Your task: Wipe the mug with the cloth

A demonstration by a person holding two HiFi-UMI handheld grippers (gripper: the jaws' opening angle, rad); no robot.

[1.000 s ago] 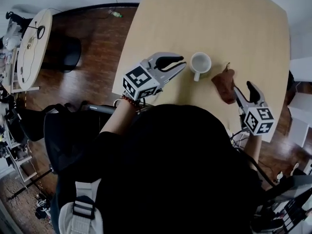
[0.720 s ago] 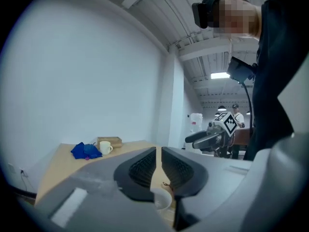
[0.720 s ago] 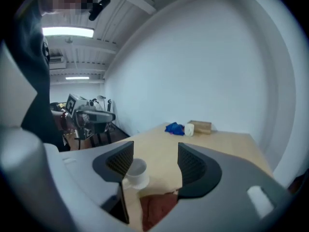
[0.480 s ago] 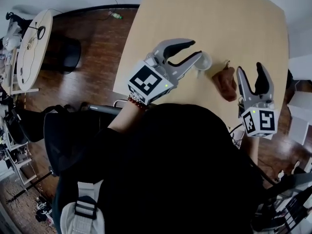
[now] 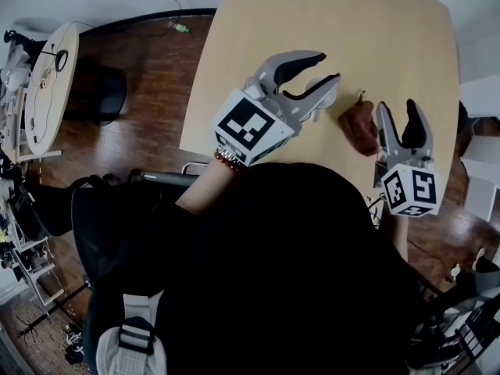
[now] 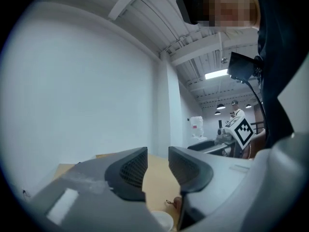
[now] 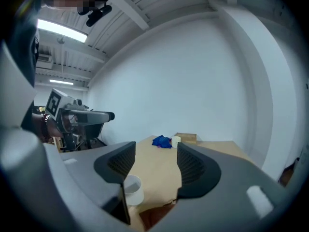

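White mug [image 5: 326, 100]: stands upright on the wooden surface [image 5: 391, 30], partly covered in the head view by your left gripper; nothing grips it.
Brown cloth [image 5: 359, 127]: lies crumpled just beside the mug, on your right-hand side, so your right hand can reach it.
Left gripper [image 5: 328, 66]: hovers above the mug; its fingers are apart and have just been opening, with nothing between them. It is probably there to steady the mug.
Right gripper [image 5: 398, 108]: sits above the cloth's near edge; its fingers are apart, have just been closing a little, and are empty. It looks lined up to take the cloth.
Stage: mug and cloth both lie free, so no wiping is under way.
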